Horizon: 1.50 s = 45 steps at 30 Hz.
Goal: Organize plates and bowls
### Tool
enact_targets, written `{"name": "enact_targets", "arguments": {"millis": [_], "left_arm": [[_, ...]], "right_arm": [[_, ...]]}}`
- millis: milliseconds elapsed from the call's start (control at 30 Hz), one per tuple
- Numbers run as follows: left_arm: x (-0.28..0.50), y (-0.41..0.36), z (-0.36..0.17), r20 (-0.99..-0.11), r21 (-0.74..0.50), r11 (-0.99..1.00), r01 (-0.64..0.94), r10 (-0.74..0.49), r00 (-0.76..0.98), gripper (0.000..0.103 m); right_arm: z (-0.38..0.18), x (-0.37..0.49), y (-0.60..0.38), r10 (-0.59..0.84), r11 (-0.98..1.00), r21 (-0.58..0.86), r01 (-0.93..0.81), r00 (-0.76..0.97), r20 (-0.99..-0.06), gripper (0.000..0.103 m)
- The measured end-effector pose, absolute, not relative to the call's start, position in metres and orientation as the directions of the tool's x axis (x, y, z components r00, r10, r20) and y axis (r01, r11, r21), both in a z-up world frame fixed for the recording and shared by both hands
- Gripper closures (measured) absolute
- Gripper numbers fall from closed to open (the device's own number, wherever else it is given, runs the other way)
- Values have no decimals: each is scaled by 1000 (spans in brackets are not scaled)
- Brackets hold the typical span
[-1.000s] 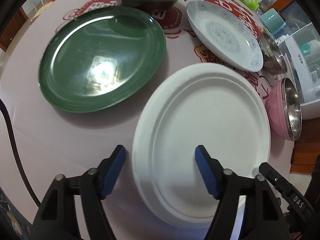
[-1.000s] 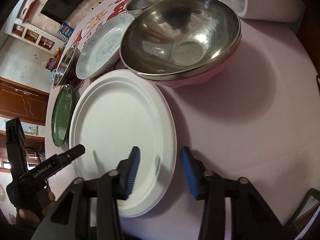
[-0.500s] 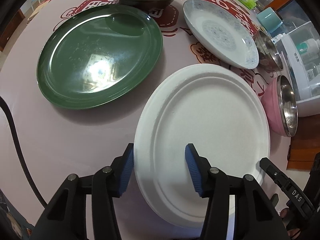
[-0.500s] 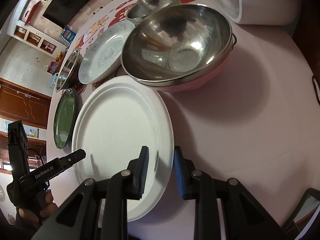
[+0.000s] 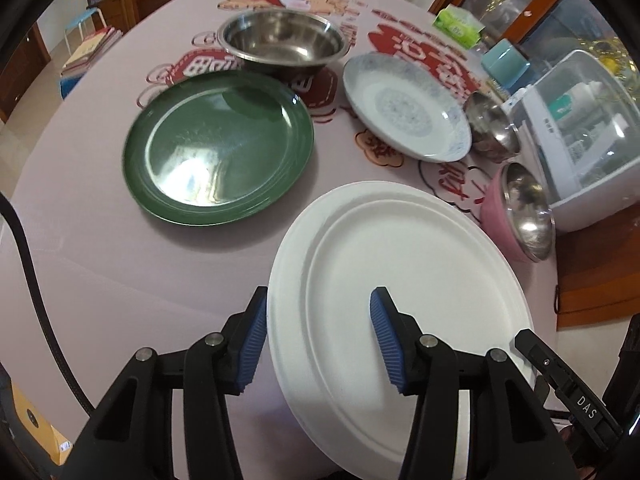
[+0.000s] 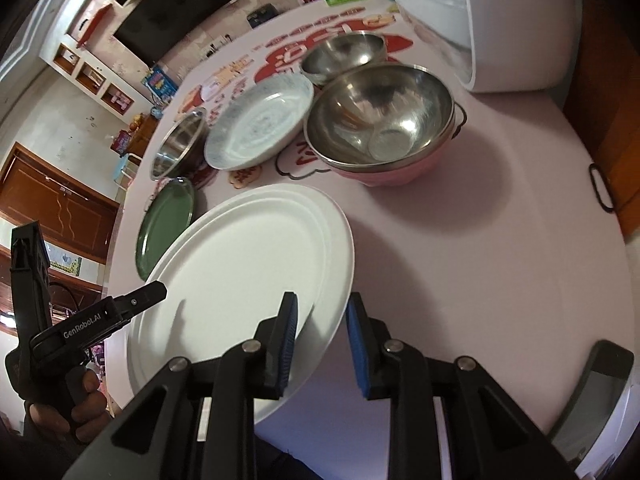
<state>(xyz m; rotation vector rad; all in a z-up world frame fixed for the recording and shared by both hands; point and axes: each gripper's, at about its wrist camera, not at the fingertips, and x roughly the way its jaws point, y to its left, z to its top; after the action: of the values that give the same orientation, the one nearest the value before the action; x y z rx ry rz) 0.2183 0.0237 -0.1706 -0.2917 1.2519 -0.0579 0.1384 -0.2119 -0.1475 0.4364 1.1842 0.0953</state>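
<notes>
A large white plate [image 5: 400, 280] is lifted and tilted off the table. My right gripper [image 6: 320, 340] is shut on its right rim [image 6: 332, 280]. My left gripper [image 5: 316, 340] straddles its left rim with the jaws apart. The plate also shows in the right wrist view [image 6: 248, 272]. A green plate [image 5: 216, 148] lies to the left. Behind it are a steel bowl [image 5: 280, 40] and a blue-patterned plate [image 5: 404, 108]. A small steel bowl [image 5: 492, 128] and a steel bowl nested in a pink bowl [image 6: 384, 120] stand at the right.
A white appliance with a clear lid [image 5: 580, 128] stands at the table's right edge. A tissue box [image 5: 460, 24] and a teal cup [image 5: 504, 60] are at the back. A black cable [image 5: 24, 248] runs at the left.
The right gripper closed on the white plate's rim and lifted it so the plate tilts. The left gripper narrowed around the opposite rim and both views rose away from the table.
</notes>
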Motion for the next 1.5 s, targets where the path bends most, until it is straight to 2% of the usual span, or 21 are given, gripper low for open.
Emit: {"name": "enact_targets", "arguments": {"millis": [233, 733, 1133, 1333, 1500], "left_arm": [[184, 34, -145, -901, -252, 965, -75, -206, 383, 53], [121, 45, -125, -875, -187, 982, 9, -171, 454, 53], [98, 46, -149, -915, -126, 992, 0, -116, 386, 53], [101, 42, -168, -941, -115, 993, 6, -110, 320, 53], [105, 34, -187, -960, -41, 999, 35, -49, 275, 53]], "right_arm": [[-123, 106, -197, 267, 930, 349, 112, 446, -854, 78], [-100, 38, -153, 117, 991, 132, -11, 545, -830, 75], [-134, 8, -142, 109, 992, 124, -5, 507, -855, 73], [-165, 10, -151, 139, 983, 179, 42, 473, -870, 72], [-181, 14, -148, 140, 979, 192, 69, 455, -879, 72]]}}
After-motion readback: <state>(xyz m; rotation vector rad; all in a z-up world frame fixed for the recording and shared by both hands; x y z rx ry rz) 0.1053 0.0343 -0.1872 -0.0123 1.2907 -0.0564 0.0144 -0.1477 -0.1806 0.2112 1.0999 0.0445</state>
